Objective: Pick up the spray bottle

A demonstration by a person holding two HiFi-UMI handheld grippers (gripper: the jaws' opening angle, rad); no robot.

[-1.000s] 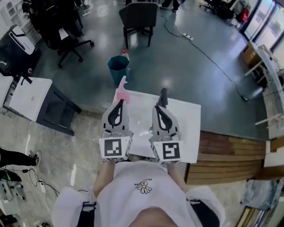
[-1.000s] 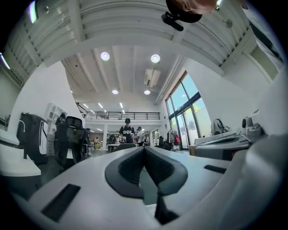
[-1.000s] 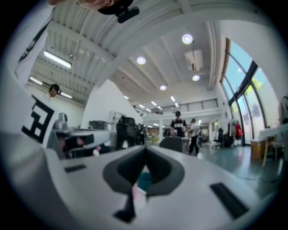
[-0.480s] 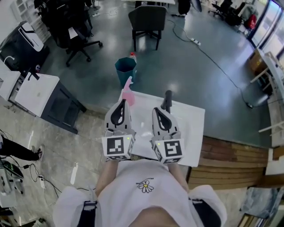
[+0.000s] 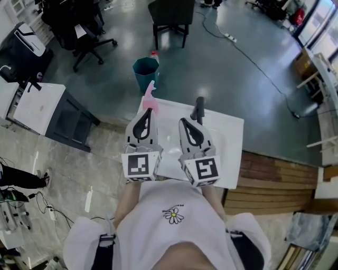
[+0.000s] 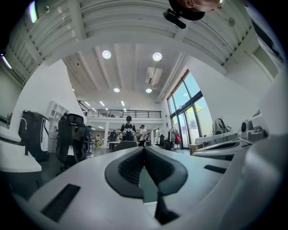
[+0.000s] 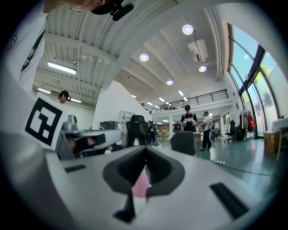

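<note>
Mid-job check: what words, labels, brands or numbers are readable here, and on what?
No readable words or numbers anywhere.
Left cube and right cube: black-and-white square markers, patterns only.
Shirt: daisy print, no text.
Spray bottle: no label visible.
Distant person's dark top: pale print, too blurred to read.

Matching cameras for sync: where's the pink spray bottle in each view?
Head view: pink spray bottle stands at the far left corner of the white table.
Left gripper view: not in it.
Right gripper view: pink spray bottle shows low centre, through the gap under the shut right claw.
Shared landmark: dark chair on the floor beyond the table.
</note>
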